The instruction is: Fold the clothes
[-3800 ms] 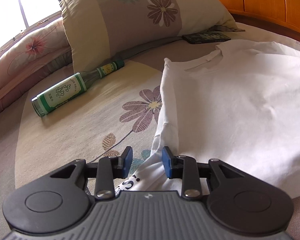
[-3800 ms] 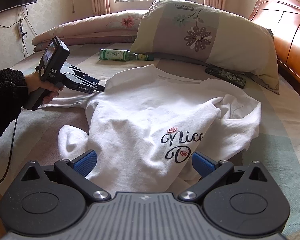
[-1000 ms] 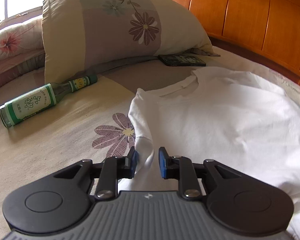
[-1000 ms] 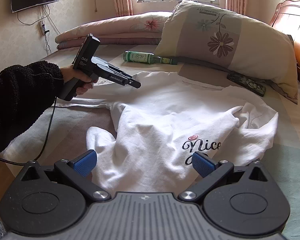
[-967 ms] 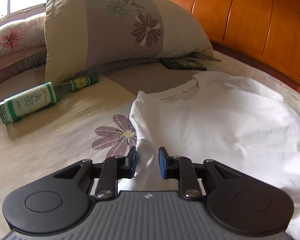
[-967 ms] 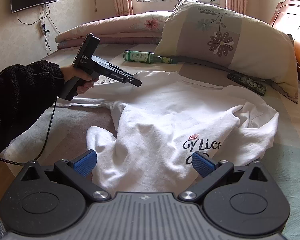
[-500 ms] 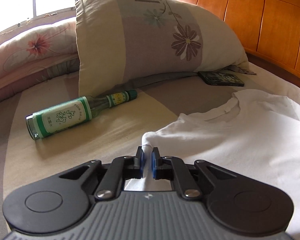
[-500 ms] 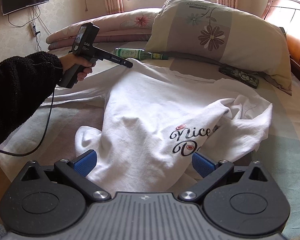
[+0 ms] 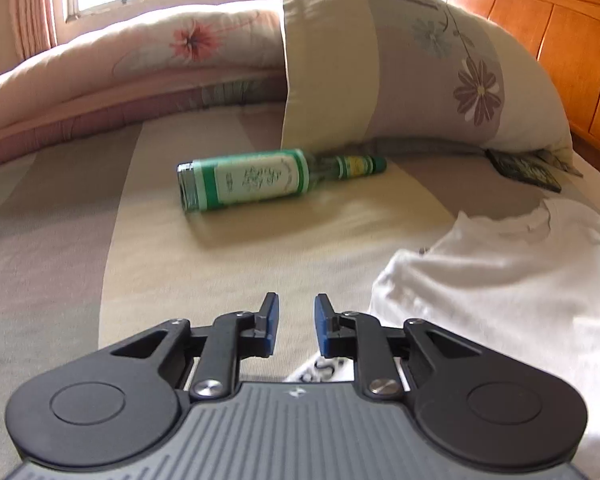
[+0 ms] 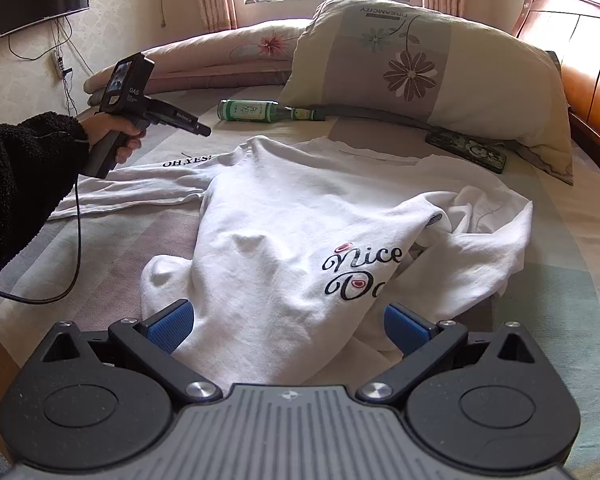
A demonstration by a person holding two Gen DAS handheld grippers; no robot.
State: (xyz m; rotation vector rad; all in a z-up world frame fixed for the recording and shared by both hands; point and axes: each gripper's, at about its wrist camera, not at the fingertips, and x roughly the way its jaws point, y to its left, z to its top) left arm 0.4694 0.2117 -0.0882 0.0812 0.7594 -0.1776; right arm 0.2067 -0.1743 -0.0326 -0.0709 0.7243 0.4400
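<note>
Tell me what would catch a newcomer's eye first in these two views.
A rumpled white shirt printed "Nice" sprawls across the bed, one sleeve stretched out under the left gripper, whose jaws are opening with nothing between them. Beyond it a green bottle lies on its side before a big floral pillow. The right gripper hangs open over the hem.

**Count of things on the bed**

One white shirt (image 10: 284, 240) is lying on one bed (image 10: 560, 300). One green bottle (image 10: 256, 111) and one dark flat case (image 10: 466, 152) are resting there. One flowered pillow (image 10: 420, 68) is leaning, one rolled quilt (image 10: 236, 54) is lying behind, and two hand-held grippers are showing.
</note>
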